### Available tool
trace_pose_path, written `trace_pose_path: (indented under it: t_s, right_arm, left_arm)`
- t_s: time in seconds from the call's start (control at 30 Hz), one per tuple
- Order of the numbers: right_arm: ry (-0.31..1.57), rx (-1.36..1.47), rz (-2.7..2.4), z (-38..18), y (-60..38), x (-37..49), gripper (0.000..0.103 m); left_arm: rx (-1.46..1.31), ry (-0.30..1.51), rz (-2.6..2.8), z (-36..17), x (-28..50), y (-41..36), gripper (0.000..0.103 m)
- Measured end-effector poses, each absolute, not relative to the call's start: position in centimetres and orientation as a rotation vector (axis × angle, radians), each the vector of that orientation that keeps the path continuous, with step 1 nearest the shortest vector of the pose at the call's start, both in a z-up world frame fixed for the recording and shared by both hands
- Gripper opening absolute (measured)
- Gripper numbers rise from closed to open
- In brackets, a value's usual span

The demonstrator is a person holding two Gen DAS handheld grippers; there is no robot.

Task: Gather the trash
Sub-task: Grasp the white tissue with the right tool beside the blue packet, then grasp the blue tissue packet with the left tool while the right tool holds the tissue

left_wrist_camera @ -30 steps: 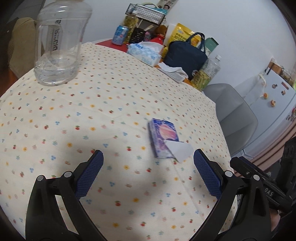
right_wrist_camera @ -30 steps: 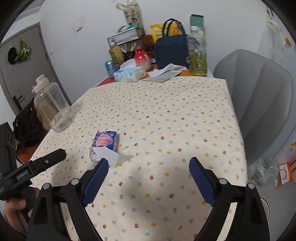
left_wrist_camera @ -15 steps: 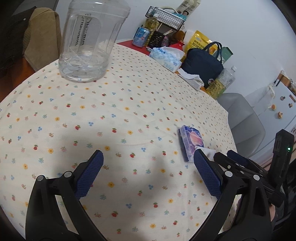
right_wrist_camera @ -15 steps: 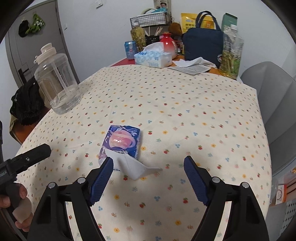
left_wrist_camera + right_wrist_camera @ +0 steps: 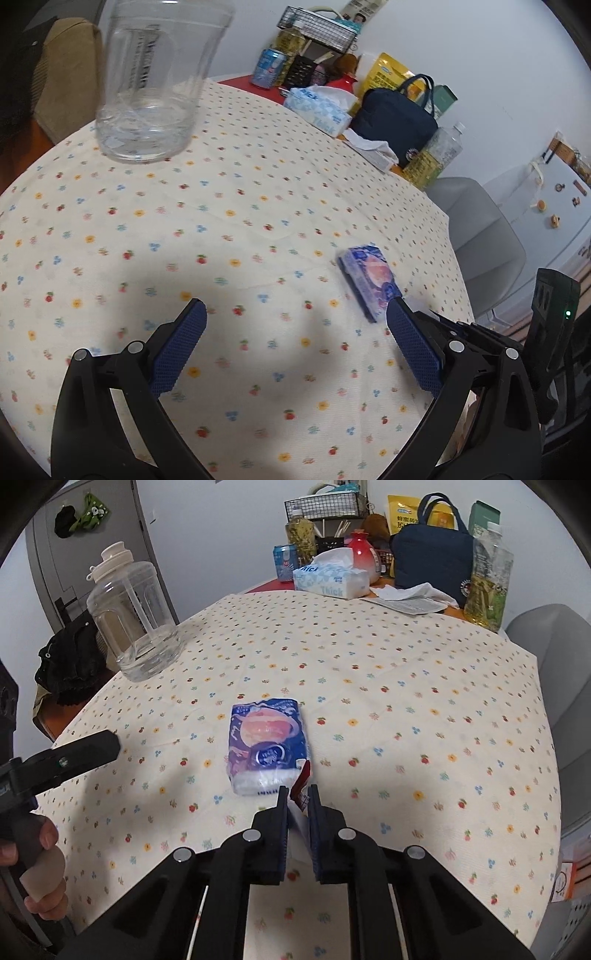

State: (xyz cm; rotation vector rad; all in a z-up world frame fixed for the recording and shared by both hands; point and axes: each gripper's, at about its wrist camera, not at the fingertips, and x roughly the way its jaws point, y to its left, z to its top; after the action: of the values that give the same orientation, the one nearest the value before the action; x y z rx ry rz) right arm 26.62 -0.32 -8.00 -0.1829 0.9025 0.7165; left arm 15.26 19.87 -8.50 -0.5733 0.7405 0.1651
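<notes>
A blue and pink tissue pack (image 5: 266,746) lies on the flowered tablecloth (image 5: 406,709); it also shows in the left wrist view (image 5: 369,282). A white paper scrap with red print (image 5: 300,797) sticks out at the pack's near end. My right gripper (image 5: 297,797) is shut on this scrap, right at the pack's near edge. My left gripper (image 5: 295,332) is open and empty, low over the cloth to the left of the pack. Its right finger hides the scrap in the left wrist view.
A clear water jug (image 5: 135,618) stands at the table's left. At the far end are a tissue box (image 5: 332,578), a navy bag (image 5: 432,542), a bottle (image 5: 487,579), a can (image 5: 284,561) and a wire basket. A grey chair (image 5: 554,664) stands right.
My right gripper has moved in to the pack's near end and shut on the paper scrap. My left gripper has shifted left, staying open.
</notes>
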Motion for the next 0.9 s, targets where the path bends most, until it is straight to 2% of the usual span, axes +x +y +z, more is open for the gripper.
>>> trace_pose_path:
  t_s: [0.67, 0.8, 0.9]
  right_arm:
    - [0.868, 0.075, 0.586, -5.8, -11.9, 26.7, 0.011]
    - [0.866, 0.107, 0.564, -5.8, -13.6, 26.7, 0.011]
    - [0.863, 0.126, 0.548, -5.8, -14.9, 26.6, 0.011]
  left_arm:
    - [-0.403, 0.892, 0.119, -9.7, 23.6, 12.0, 0.096]
    - [-0.394, 0.911, 0.142, -10.3, 24.5, 11.2, 0.086]
    - [-0.373, 0.904, 0.167, -10.3, 24.6, 10.7, 0.063]
